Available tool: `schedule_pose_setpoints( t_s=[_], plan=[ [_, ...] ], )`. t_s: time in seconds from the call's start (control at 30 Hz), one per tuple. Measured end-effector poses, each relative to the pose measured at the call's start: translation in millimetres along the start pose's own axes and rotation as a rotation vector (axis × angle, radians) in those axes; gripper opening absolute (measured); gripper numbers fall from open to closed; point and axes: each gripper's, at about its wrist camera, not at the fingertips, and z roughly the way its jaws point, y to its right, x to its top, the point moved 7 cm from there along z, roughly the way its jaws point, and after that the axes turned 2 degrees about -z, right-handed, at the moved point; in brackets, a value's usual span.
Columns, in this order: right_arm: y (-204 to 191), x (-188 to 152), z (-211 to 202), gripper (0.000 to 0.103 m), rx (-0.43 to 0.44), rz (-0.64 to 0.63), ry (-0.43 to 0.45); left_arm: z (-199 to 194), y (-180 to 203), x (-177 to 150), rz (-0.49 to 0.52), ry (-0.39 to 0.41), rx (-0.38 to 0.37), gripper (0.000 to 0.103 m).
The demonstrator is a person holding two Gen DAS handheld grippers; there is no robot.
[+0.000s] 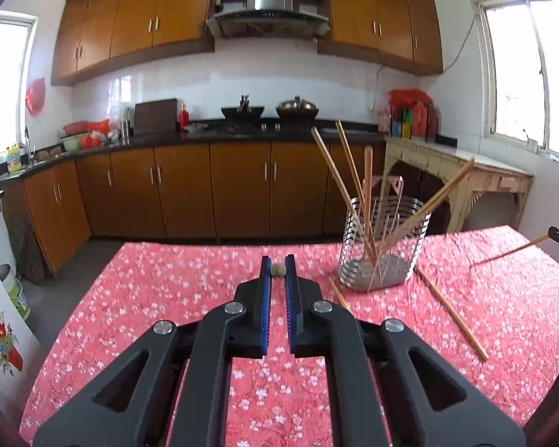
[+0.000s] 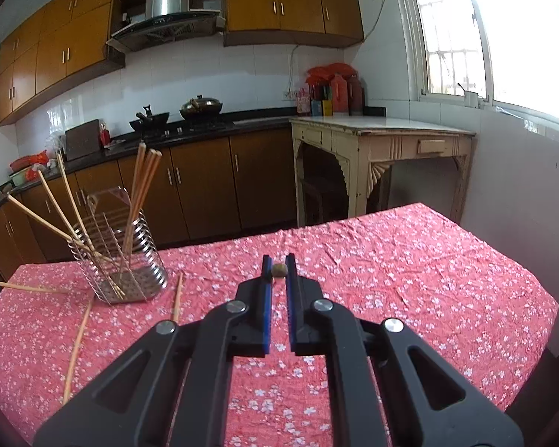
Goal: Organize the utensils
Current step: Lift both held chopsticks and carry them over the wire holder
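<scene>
Left wrist view: the left gripper [image 1: 278, 265] hangs above the floral-cloth surface [image 1: 167, 298], jaws clamped on the left-held chopstick [image 1: 278, 270], seen end-on as a small tan disc between the blue pads. The slotted steel holder [image 1: 385, 246] stands ahead and to the right w/ approx. half a dozen sticks fanned out of it. Two loose chopsticks [image 1: 452, 314] lie on the cloth beside it. At the far right edge, the right gripper [image 1: 557, 234] carries the right-held chopstick [image 1: 510, 251], tip slanting down toward the cloth. White letters on that gripper's body, possibly "DA", are cut off by the frame. Right wrist view: jaws likewise pinched on a stick's butt end, holder now to the left, the other hand's stick entering from the left edge. To do this step well, each stick likely needs tipping steeper, point down over the holder's open mouth, clear of the leaning sticks, one hand at a time, and release only once the tip is inside the rim. No brand or label is legible in either view; the bottles on the far counter are too small to read.
</scene>
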Motion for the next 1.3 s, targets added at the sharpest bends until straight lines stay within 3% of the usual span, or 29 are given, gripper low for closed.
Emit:
schedule_pose_setpoints(
  t_s=[0.5,0.97,1.3],
  plan=[
    [-18.4,45.7,-26.2,0.008,0.102,0.033,0.094,-18.2,3.7,48.2,-0.02,0.153,0.006,0.007],
    [-31.7,65.4,-51.1,0.008,0.193,0.043,0.124,-22.5,14.6,57.7,-0.028,0.169,-0.022,0.007],
    [-51.0,101.3,-82.5,0.008,0.321,0.063,0.151,-45.0,38.1,94.6,-0.076,0.212,-0.128,0.007]
  ],
)
